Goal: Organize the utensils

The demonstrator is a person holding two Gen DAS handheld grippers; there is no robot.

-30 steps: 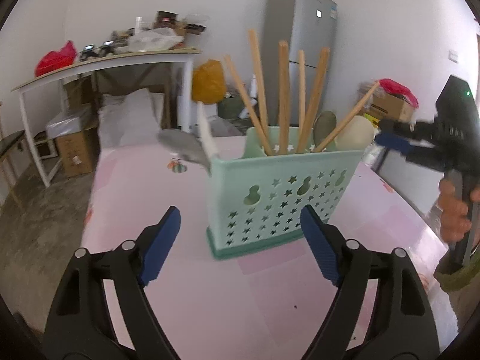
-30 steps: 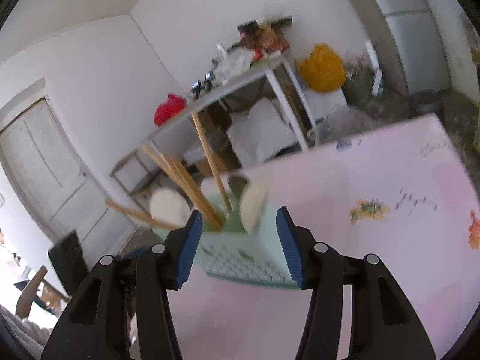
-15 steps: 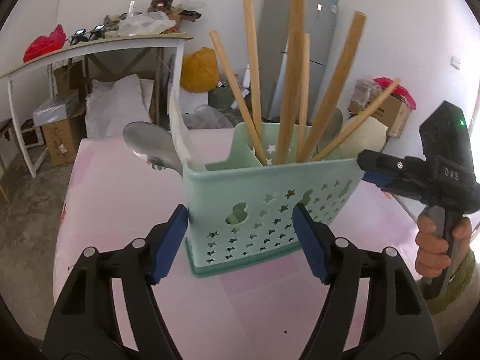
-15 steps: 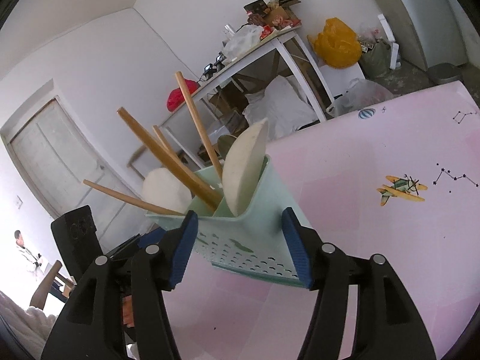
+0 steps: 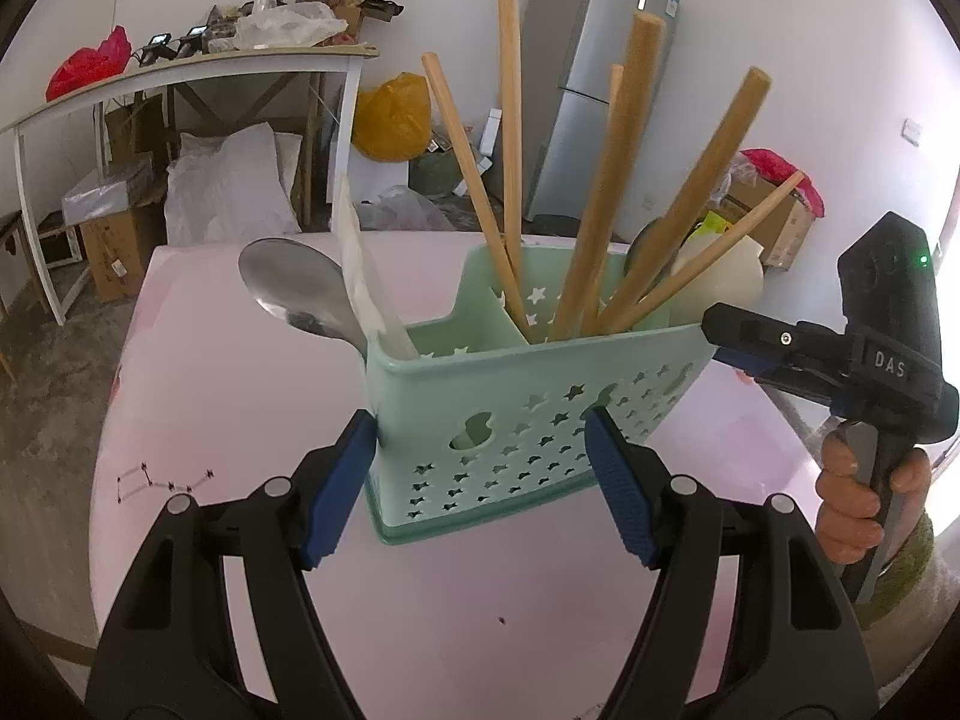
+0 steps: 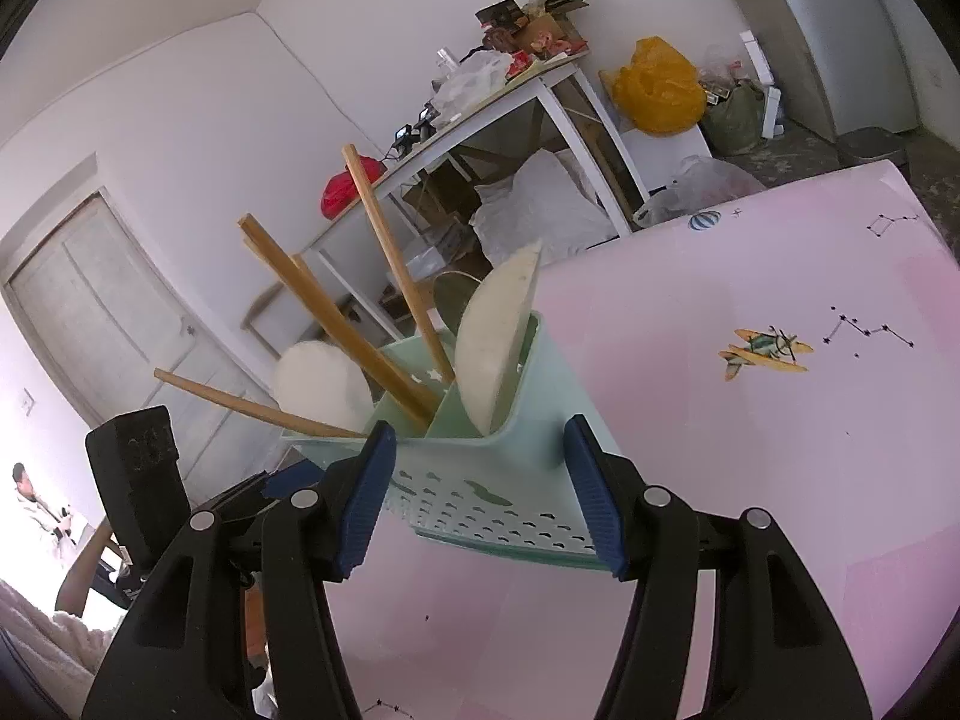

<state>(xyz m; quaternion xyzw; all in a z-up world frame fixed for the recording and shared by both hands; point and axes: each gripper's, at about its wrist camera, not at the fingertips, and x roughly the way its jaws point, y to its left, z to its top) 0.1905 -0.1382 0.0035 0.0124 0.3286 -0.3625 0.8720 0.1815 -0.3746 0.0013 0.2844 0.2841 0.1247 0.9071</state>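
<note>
On the left, the left gripper [image 5: 480,426] reaches over the pale pink table [image 5: 240,420] toward the mint-green plastic basket with star-shaped holes [image 5: 540,372]. This basket stands on the table, near its middle. The jaws have just been closing a little, but they are released. One blue pad is just beside the left corner of the basket and the other pad stands in front of its long wall, so nothing is squeezed.

In the left compartment of the basket lean a shiny metal spoon [image 5: 294,288] and a flat white plastic spatula [image 5: 360,276]. In the compartment to the right stand several long wooden handles [image 5: 600,210], spread like a fan, and beside them a cream round utensil head [image 5: 726,282].

On the right, a hand [image 5: 852,504] holds the right gripper [image 6: 480,432] at the short end of the basket. Its jaws have just been opening, with this end of the basket between them. The pads are at both corners, but I cannot tell if they press on it.
</note>
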